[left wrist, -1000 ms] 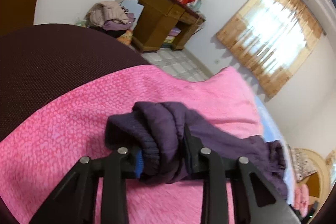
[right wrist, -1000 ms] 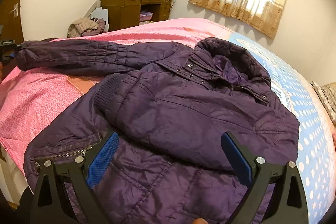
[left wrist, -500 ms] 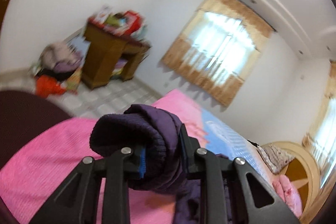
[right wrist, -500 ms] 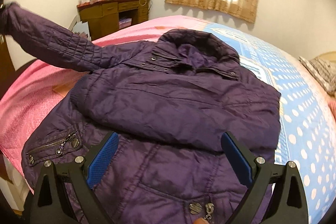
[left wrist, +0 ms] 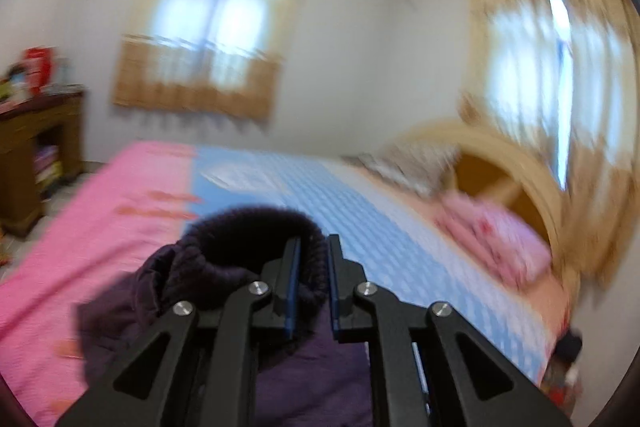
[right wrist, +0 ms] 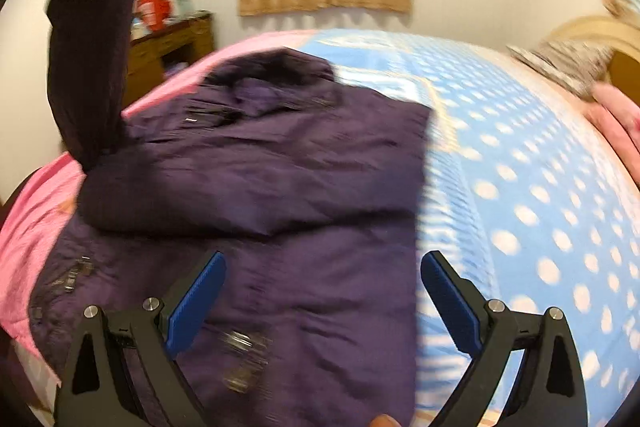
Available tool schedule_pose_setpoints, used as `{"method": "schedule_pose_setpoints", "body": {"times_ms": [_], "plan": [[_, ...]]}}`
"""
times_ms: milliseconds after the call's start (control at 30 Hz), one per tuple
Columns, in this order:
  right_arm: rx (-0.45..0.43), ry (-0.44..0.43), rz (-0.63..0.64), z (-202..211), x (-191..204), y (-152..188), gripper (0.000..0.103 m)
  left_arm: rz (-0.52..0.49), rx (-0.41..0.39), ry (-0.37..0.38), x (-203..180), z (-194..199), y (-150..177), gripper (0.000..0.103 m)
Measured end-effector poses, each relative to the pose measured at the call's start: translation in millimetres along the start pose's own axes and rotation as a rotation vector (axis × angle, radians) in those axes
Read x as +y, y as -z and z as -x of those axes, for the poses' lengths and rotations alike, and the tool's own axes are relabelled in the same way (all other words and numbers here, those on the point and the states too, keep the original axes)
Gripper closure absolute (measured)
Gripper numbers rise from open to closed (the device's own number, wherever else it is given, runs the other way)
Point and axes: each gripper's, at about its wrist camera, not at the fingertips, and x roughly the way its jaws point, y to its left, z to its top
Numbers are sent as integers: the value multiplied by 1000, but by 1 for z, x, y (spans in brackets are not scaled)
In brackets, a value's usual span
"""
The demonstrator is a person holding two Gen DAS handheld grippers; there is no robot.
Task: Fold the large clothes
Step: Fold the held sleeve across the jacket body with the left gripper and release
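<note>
A dark purple padded jacket [right wrist: 280, 195] lies front up on the bed, one sleeve folded across its chest. My left gripper [left wrist: 312, 267] is shut on the knit cuff [left wrist: 248, 239] of the other sleeve and holds it high in the air. That raised sleeve [right wrist: 92, 27] hangs at the upper left of the right wrist view. My right gripper [right wrist: 322, 291] is open and empty, hovering above the jacket's lower hem. Both views are motion blurred.
The bed has a pink blanket [left wrist: 80, 227] on the left and a blue dotted sheet [right wrist: 540, 187] on the right. Pillows [left wrist: 492, 243] and a rounded wooden headboard [left wrist: 520, 167] are at the far right. A wooden desk [right wrist: 172, 47] stands by the wall.
My left gripper lifted the sleeve cuff off the pink blanket and swung it up and right over the jacket. The right gripper drifted right, staying open.
</note>
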Motion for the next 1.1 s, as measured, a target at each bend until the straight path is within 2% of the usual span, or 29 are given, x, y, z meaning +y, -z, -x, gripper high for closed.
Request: {"method": "schedule_pose_setpoints", "body": {"times_ms": [33,67,100,133,200,233,367,433,567,667,767,867,967,1033,1100], "plan": [[11,16,-11,-1,-9,4,5,-47,39,-9,-24,-21,16,84],[22,34,-28,-2,-19,9,5,-65,65,-2,-37,-31,26,69],[37,54,-51,-4,-30,14,5,-72,87,21,-45,-37,35,39],[44,62,-67,-5,-37,16,5,-77,95,35,-49,-36,43,14],[41,59,-118,-4,-53,19,5,-106,43,40,-50,-21,58,7],[34,49,-130,-4,-55,18,5,-145,43,37,-49,-16,62,4],[1,-47,-175,-1,-56,2,5,-191,48,-97,-16,-14,64,0],[-17,-82,-185,0,-51,-10,5,-163,89,-226,27,-16,69,0],[-34,-139,-159,1,-24,-42,5,-41,152,-507,138,-16,82,0],[-74,-159,-105,2,5,-70,5,34,201,-594,191,-22,93,0],[-71,-195,-15,-7,42,-92,5,53,259,-595,209,-33,108,0],[41,-191,34,-36,65,-90,6,12,344,-585,207,-46,132,0],[160,-157,92,-58,74,-59,10,-2,378,-588,205,-43,155,0],[235,-152,120,-68,74,-31,10,33,370,-560,208,-32,164,0],[239,-102,193,-67,76,-7,10,69,368,-527,213,-21,166,0]]}}
